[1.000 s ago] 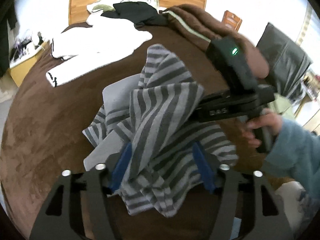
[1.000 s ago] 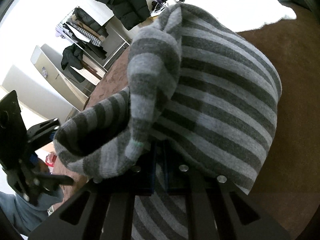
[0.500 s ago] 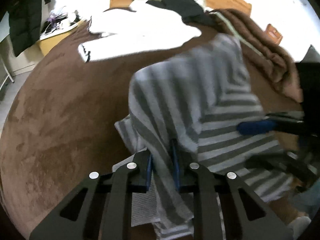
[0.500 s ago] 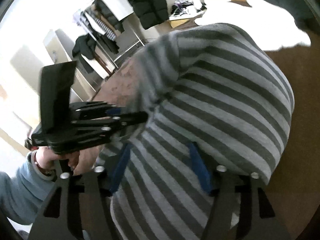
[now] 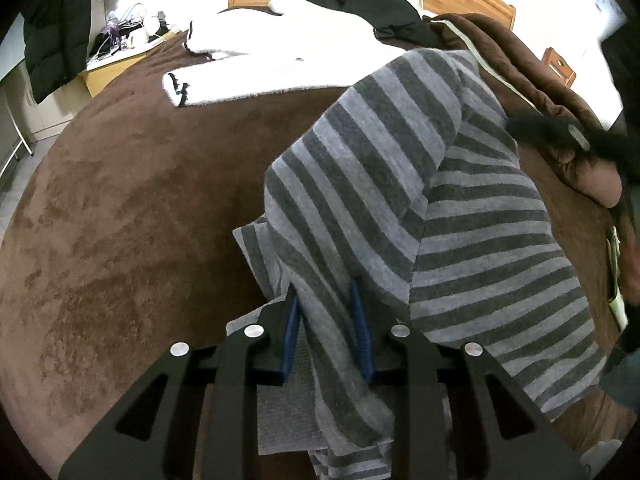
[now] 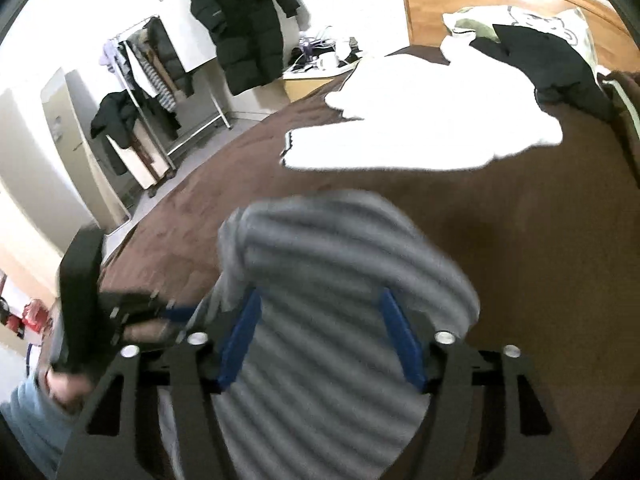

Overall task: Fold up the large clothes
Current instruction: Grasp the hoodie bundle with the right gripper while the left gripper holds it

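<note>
Left gripper (image 5: 326, 322): blue pads pinched on a fold of the striped sweater (image 5: 452, 216), which drapes over the brown bedspread (image 5: 132, 208). White garment (image 5: 288, 60) lies beyond, near the headboard. Right gripper (image 6: 320, 344): jaws spread wide, sweater blurred between the pads, nothing clamped.
</note>
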A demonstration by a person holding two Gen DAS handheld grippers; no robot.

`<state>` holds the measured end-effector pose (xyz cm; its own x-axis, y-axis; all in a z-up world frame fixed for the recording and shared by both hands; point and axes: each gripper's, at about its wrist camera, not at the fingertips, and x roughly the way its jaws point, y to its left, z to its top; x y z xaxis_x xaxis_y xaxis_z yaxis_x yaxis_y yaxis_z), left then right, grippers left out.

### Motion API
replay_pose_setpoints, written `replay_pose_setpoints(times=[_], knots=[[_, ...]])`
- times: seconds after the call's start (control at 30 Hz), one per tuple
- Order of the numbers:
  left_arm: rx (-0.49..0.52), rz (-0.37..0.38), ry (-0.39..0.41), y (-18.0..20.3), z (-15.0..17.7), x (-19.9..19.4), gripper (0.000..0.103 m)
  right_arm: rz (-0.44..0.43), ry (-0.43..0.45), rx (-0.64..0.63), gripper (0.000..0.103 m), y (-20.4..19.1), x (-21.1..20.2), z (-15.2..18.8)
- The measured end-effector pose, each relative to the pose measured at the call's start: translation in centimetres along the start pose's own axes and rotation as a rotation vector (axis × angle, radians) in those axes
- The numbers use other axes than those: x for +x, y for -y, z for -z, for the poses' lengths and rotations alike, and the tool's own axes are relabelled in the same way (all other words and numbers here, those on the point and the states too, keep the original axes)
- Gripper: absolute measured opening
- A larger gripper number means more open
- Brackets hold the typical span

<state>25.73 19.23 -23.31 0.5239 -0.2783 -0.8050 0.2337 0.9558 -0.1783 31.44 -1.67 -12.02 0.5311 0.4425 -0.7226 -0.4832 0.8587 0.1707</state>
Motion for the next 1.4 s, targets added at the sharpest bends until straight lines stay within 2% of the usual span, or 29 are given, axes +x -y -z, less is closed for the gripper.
replay_pose_setpoints(times=[0.03,0.07,0.1,0.23,0.33,0.47,0.53,0.63,0.73,0.9,0.97,1.07,1.13,1.2,1.23,1.3,1.4], knots=[[0.001,0.000,0.000,0.0,0.1,0.0,0.029,0.016,-0.015,-0.005,0.046,-0.1,1.0,-0.9],[0.001,0.001,0.000,0.0,0.2,0.0,0.029,0.044,-0.050,-0.012,0.031,-0.2,2.3,-1.5],[-0.001,0.003,0.001,-0.1,0.3,0.0,0.029,0.068,-0.084,-0.010,0.020,-0.1,3.5,-1.6],[-0.019,0.012,0.007,-0.5,0.7,0.0,0.029,0.068,-0.230,0.024,0.021,1.4,8.7,-0.9],[-0.021,0.011,0.009,-0.6,0.7,0.1,0.030,0.034,-0.225,0.062,0.021,2.4,9.3,-0.3],[-0.016,0.009,0.005,-0.4,0.4,-0.3,0.030,0.029,-0.203,0.050,0.021,2.2,9.2,-0.1],[-0.019,-0.013,0.020,-0.3,-0.1,-1.4,0.030,0.024,-0.191,0.052,0.021,2.3,9.1,0.0],[-0.007,-0.004,0.046,0.5,-1.0,-3.8,0.032,0.014,-0.181,0.060,0.021,2.5,9.0,0.0],[0.041,0.046,0.050,2.7,-1.5,-5.9,0.039,0.013,-0.175,0.062,0.021,2.4,8.8,-0.1],[0.091,0.143,-0.025,5.9,0.0,-5.0,0.042,0.009,-0.171,0.064,0.021,2.4,8.7,-0.1],[0.120,0.133,-0.085,6.8,1.3,-3.5,0.042,0.007,-0.170,0.064,0.021,2.4,8.6,-0.1],[0.159,0.107,-0.116,7.0,2.9,-2.4,0.042,-0.009,-0.155,0.057,0.021,2.1,7.5,0.0],[0.162,0.109,-0.125,6.8,3.2,-2.2,0.043,-0.031,-0.138,0.064,0.034,2.0,6.0,0.1],[0.170,0.112,-0.132,6.7,3.0,-2.1,0.043,-0.063,-0.104,0.060,0.074,1.3,3.3,0.7],[0.186,0.101,-0.135,6.8,3.0,-2.1,0.043,-0.036,-0.085,0.030,0.078,0.6,1.6,1.4],[0.218,0.074,-0.144,7.2,3.0,-2.1,0.043,-0.020,-0.078,0.006,0.078,-0.2,-0.4,3.0],[0.206,0.081,-0.145,7.0,3.0,-2.4,0.043,-0.025,-0.094,0.046,0.078,-0.2,-2.4,6.2]])
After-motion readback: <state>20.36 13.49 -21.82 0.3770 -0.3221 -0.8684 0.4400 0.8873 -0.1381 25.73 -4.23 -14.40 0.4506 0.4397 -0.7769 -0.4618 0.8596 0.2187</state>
